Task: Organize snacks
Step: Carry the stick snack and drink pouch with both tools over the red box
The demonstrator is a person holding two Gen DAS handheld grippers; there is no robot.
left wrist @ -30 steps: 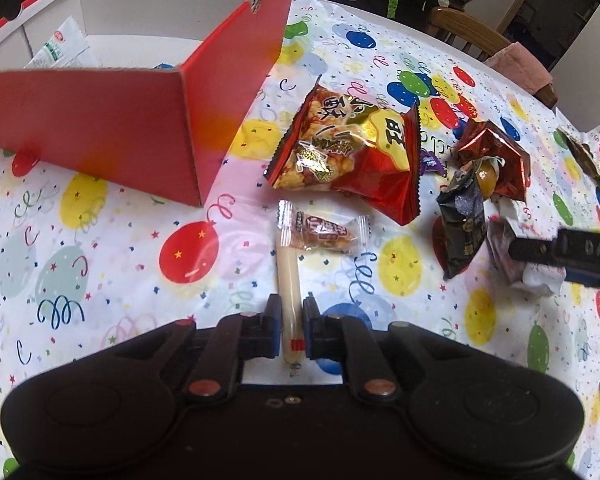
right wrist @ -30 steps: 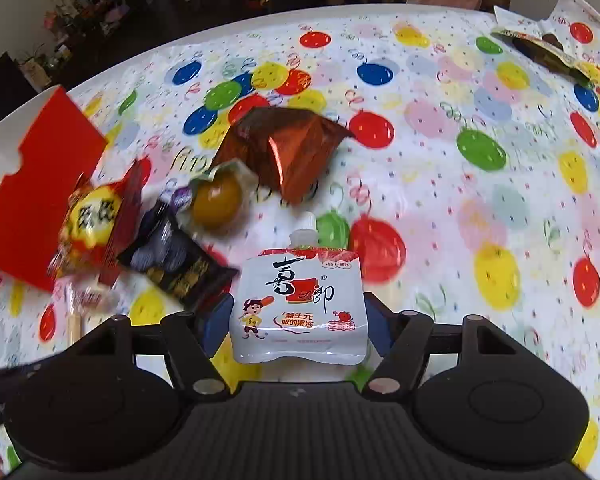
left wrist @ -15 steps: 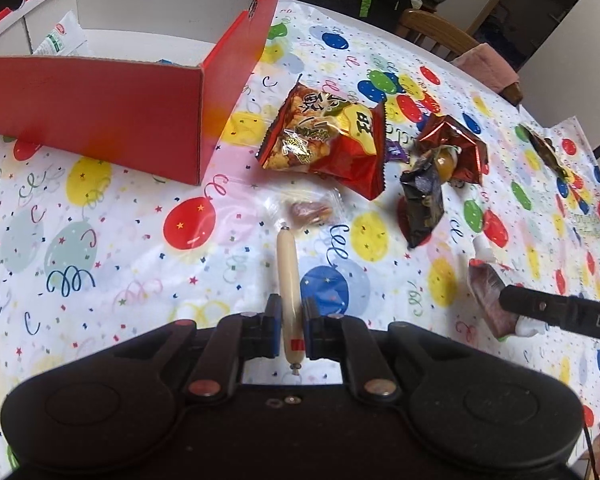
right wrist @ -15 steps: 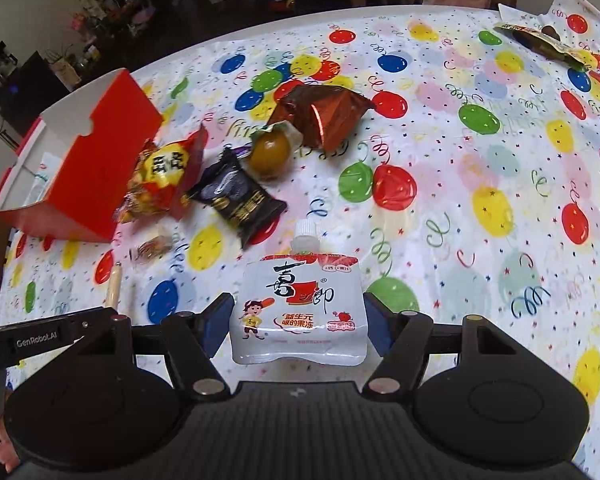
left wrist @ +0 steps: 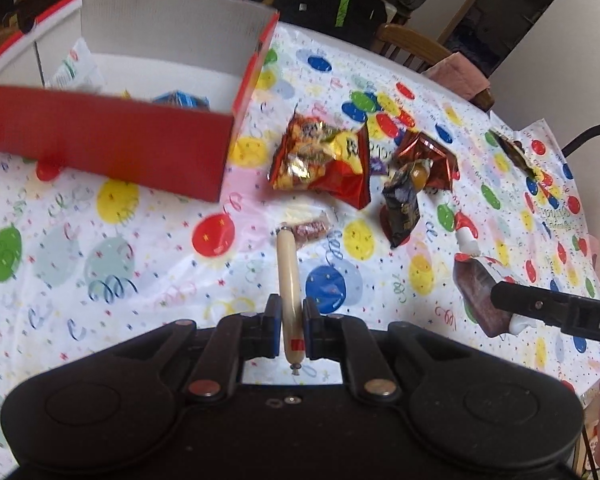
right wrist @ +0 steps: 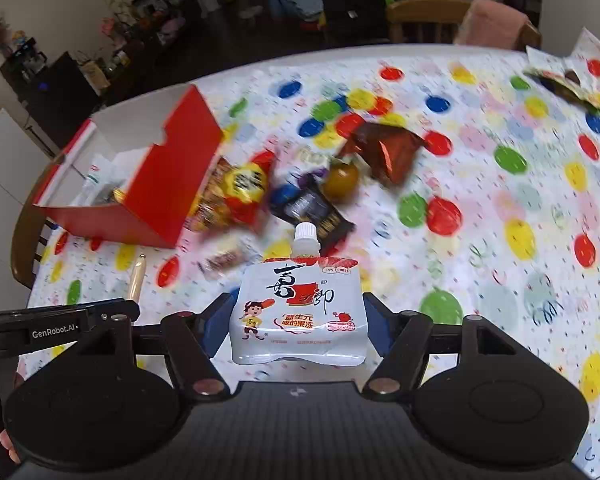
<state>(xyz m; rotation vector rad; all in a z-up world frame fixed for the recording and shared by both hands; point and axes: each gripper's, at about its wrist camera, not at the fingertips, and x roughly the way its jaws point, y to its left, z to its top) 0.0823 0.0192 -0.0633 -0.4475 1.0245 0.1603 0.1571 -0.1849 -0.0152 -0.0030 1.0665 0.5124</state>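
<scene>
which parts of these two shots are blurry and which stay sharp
Right wrist view: the jelly pouch in the right gripper is crisp, while the snack bags and tablecloth smear with motion blur. Left wrist view: milder blur; the sausage stick reads clearly, the red box softer, fisheye bending the table's edge.

A balloon-print table (right wrist: 500, 184) bears a red box (left wrist: 112, 148) and snack packets (left wrist: 324, 160).

Box (left wrist: 112, 148) at far left of the surface (left wrist: 100, 260), several packets (left wrist: 180, 99) inside. Just right of the box, a snack bag (left wrist: 324, 160); further right, a cluster of smaller packs (left wrist: 416, 176). Nearer than the bag, a small wrapped sweet (left wrist: 310, 229). At far right edge, a lone wrapper (left wrist: 514, 152), well apart.
</scene>
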